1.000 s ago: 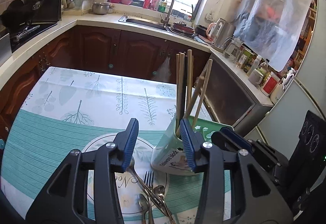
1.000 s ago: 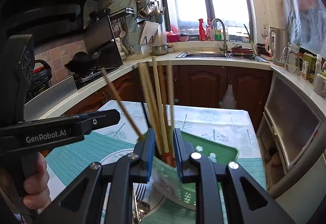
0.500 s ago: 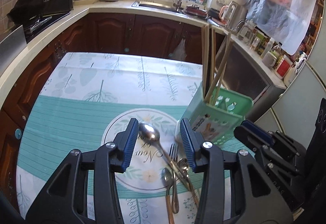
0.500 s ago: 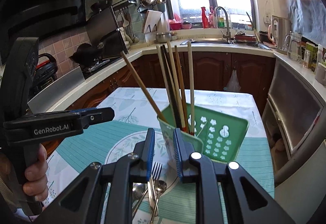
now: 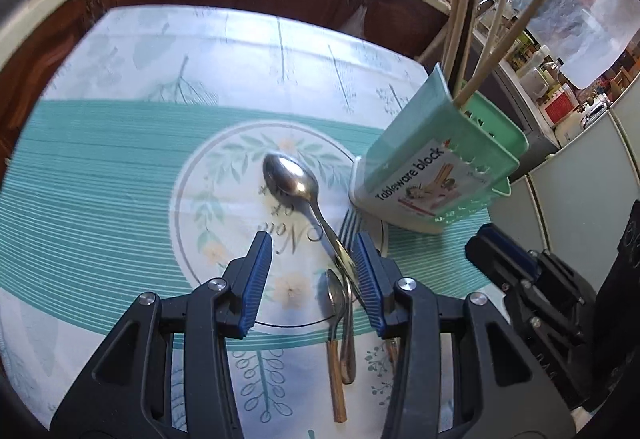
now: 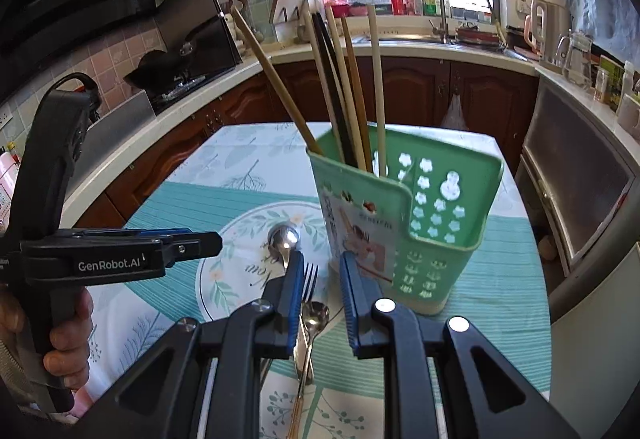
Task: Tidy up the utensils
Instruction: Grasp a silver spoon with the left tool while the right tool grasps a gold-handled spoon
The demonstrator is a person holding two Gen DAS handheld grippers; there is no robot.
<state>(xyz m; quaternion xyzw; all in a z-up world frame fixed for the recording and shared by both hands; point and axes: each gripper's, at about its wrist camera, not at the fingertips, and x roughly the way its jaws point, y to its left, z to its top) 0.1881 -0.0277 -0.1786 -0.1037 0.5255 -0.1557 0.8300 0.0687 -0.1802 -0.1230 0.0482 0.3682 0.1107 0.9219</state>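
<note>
— Left gripper?
— Jaws apart, gripping nothing, hovering over the big spoon, bowl toward 12 o'clock, handle running under the pads toward the fork.
— Right gripper?
— Parted too, empty, above the cutlery pile.
— Step in hand?
— Likely picking the spoon; next calls for lowering and closing across the thin handle.
— Container?
— Green caddy at 2 o'clock, just beside the pile, holding chopsticks only, leaning in one compartment.

Green holder; teal-striped leafy tablecloth; silver spoon.
</note>
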